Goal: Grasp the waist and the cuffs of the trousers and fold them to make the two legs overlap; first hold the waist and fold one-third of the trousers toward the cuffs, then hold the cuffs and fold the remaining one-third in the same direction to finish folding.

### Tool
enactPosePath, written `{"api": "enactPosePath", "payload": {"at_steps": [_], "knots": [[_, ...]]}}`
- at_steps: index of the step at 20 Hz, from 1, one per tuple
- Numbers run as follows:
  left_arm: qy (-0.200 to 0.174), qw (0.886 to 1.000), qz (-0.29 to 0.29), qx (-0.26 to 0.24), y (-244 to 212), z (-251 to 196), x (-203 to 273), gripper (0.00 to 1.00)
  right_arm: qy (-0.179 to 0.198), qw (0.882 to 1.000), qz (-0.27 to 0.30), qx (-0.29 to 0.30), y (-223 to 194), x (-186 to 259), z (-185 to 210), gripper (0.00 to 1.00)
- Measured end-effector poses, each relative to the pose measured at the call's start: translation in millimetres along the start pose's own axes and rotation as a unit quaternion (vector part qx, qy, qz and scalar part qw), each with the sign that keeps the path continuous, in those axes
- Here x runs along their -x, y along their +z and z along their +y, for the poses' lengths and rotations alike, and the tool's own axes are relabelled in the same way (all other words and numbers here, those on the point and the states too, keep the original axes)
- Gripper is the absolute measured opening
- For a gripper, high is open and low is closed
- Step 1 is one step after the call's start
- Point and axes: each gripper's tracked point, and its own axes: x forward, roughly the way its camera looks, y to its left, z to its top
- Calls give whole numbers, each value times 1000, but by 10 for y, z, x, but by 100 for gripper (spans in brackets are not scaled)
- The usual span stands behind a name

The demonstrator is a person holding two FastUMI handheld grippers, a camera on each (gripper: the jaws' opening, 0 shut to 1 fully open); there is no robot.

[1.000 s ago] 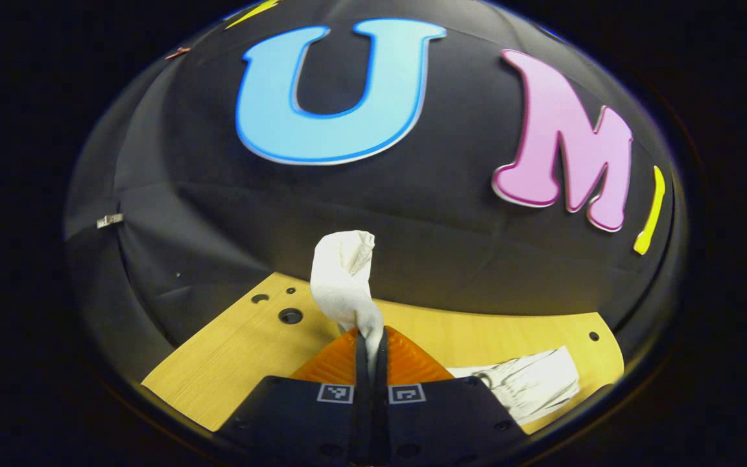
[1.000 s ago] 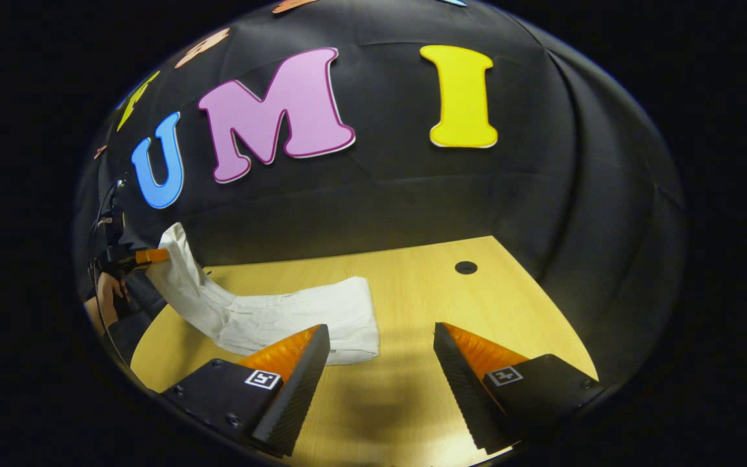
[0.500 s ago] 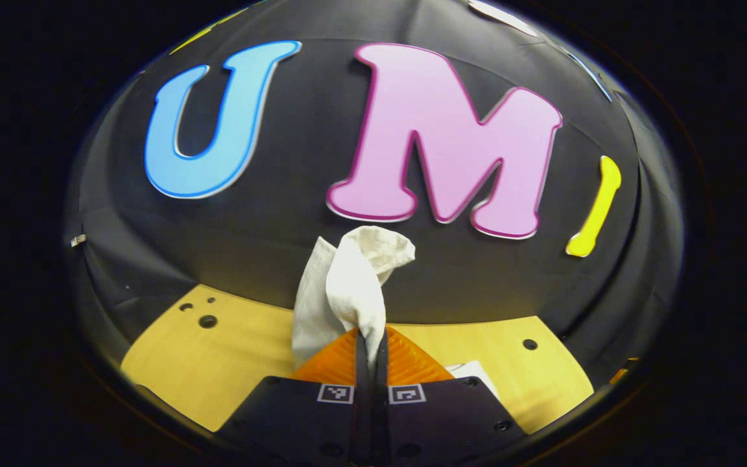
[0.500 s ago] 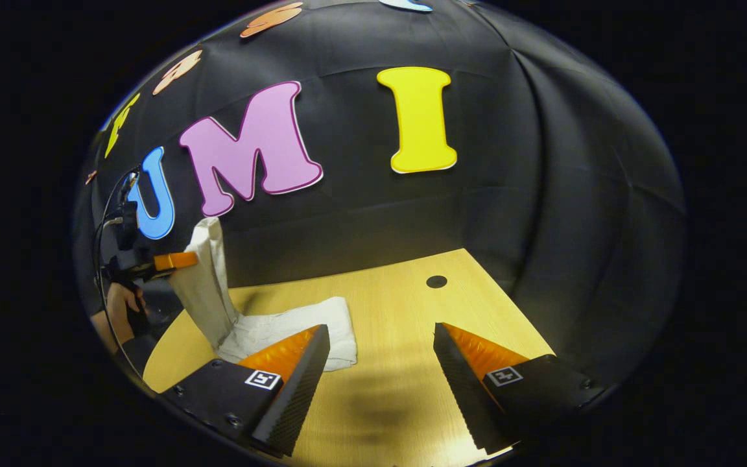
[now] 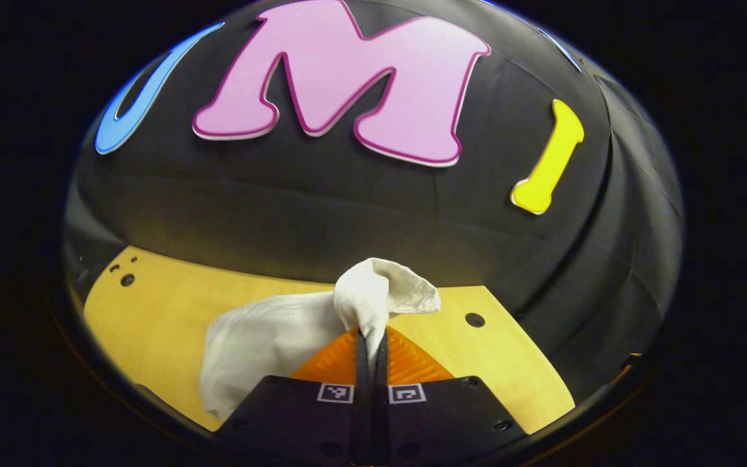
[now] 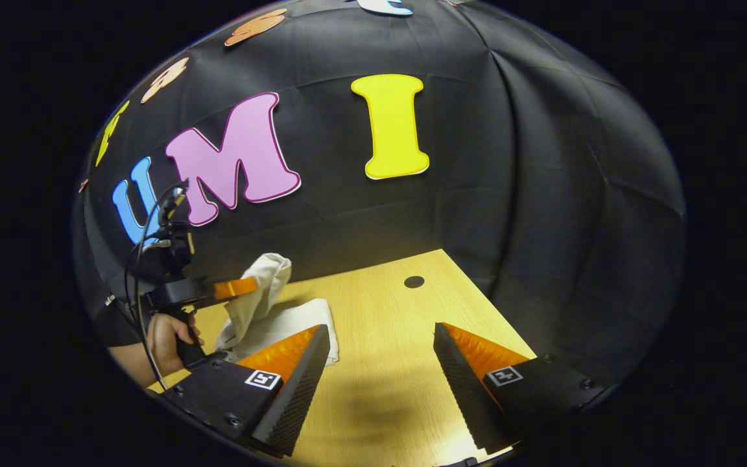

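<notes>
The white trousers [image 5: 270,350] lie bunched on the pale wooden desk [image 5: 153,311], one soft, crumpled end lifted clear of it and pinched between the pressed-together left tongs [image 5: 371,337], the cloth puffing out just past their tips. The right gripper view adds what the left one cannot: a hand [image 6: 165,334] gripping the left tool's handle with cables looping above it, and the folded part of the trousers [image 6: 283,321] resting flat on the desk [image 6: 399,350]. The right tongs [image 6: 381,357] hang spread wide over bare wood, their ribbed inner faces well apart and touching nothing.
</notes>
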Motion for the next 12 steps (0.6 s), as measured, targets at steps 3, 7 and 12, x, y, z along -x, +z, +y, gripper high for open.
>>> {"api": "enactPosePath", "payload": {"at_steps": [3,7,12], "knots": [[-3,1000,21,4,-251,-98,-113,5,1,1000,3,3,-70,150,13,99],[-7,998,51,19,-523,-136,-140,16,3,1000,7,13,-119,251,75,98],[-34,998,57,3,-587,-101,261,57,9,1000,4,16,-108,378,251,99]]}}
